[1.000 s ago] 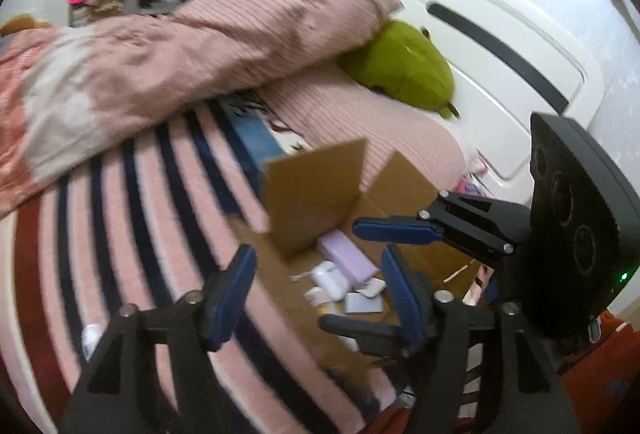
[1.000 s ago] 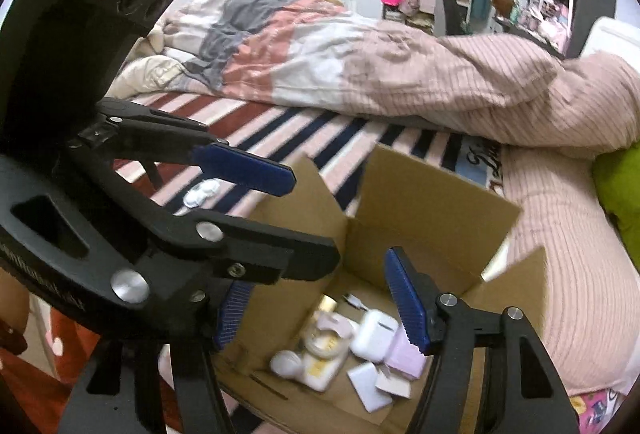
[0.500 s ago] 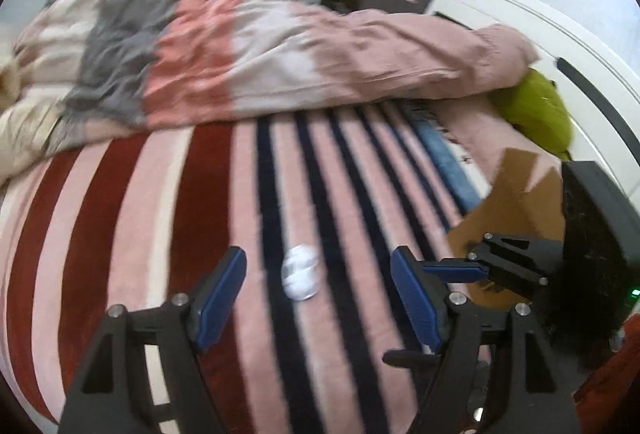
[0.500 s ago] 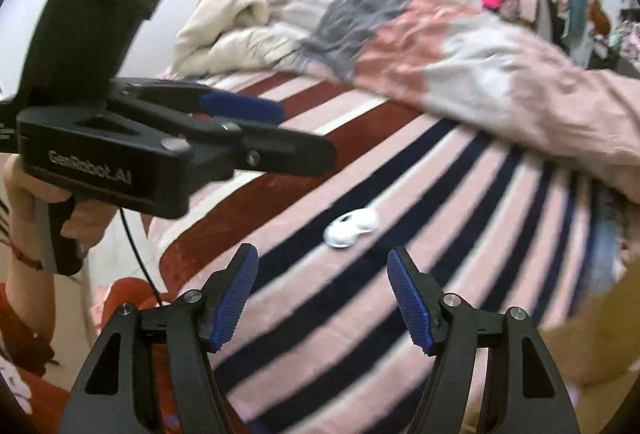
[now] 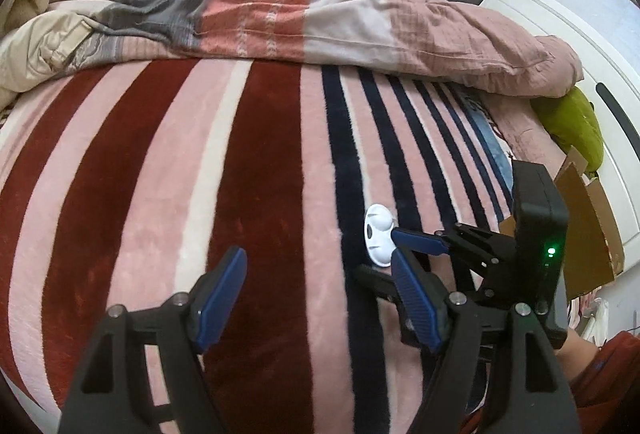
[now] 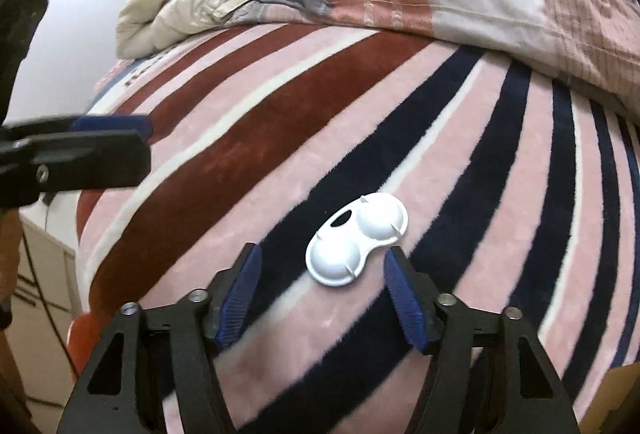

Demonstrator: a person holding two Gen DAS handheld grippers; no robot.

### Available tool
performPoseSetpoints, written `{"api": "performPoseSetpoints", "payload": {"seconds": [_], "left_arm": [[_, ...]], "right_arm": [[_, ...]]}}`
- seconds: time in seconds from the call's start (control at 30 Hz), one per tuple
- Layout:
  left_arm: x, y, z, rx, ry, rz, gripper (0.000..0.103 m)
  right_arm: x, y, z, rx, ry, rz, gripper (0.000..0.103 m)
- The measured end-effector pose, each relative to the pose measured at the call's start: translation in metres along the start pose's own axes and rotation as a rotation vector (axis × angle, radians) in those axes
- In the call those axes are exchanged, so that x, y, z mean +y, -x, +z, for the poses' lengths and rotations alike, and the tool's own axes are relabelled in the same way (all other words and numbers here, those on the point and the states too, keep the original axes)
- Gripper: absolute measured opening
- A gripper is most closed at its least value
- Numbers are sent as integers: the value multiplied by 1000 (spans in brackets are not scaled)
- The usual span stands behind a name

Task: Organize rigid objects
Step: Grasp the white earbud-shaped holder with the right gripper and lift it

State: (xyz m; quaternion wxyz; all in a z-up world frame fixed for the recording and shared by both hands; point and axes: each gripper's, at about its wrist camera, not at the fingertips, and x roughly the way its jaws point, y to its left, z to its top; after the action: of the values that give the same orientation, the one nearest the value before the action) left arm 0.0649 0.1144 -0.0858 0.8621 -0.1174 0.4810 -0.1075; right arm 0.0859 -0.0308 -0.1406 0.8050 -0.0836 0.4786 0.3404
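In my right wrist view, the white two-cup tray (image 6: 357, 240) lies on the striped blanket (image 6: 240, 161) at lower centre, just beyond my right tongs (image 6: 322, 292), whose jaws stand wide apart and empty. My left tongs (image 5: 320, 298) are also spread wide; there the tray sits right of centre, beside the right tongs.

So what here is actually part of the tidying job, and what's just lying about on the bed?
Part of the job:
white plastic piece
cardboard box
right gripper, open around the piece
left gripper, open

Just lying about:
striped blanket
quilt
green plush
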Motion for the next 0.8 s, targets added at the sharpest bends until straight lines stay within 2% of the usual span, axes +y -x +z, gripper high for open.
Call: {"api": "performPoseSetpoints", "payload": {"seconds": [0.07, 0.13, 0.17, 0.3, 0.43, 0.57, 0.8], "left_arm": [[-1, 0, -1, 3, -1, 2, 72], [-3, 1, -1, 4, -6, 6, 72], [-4, 2, -1, 3, -8, 7, 72], [-16, 10, 0, -10, -23, -7, 72], [-41, 23, 4, -33, -72, -34, 72], [-79, 38, 10, -60, -135, -88, 71], [-158, 55, 20, -78, -249, -208, 45]], "right_arm": [[1, -6, 3, -4, -13, -36, 47], [3, -8, 4, -15, -1, -84, 26], [5, -8, 4, -20, 16, -112, 26], [6, 0, 1, -29, 43, -112, 26], [10, 30, -2, -72, 64, -57, 26], [14, 79, -2, -129, 96, 19, 26], [10, 163, -16, -253, 142, 74, 26]]}}
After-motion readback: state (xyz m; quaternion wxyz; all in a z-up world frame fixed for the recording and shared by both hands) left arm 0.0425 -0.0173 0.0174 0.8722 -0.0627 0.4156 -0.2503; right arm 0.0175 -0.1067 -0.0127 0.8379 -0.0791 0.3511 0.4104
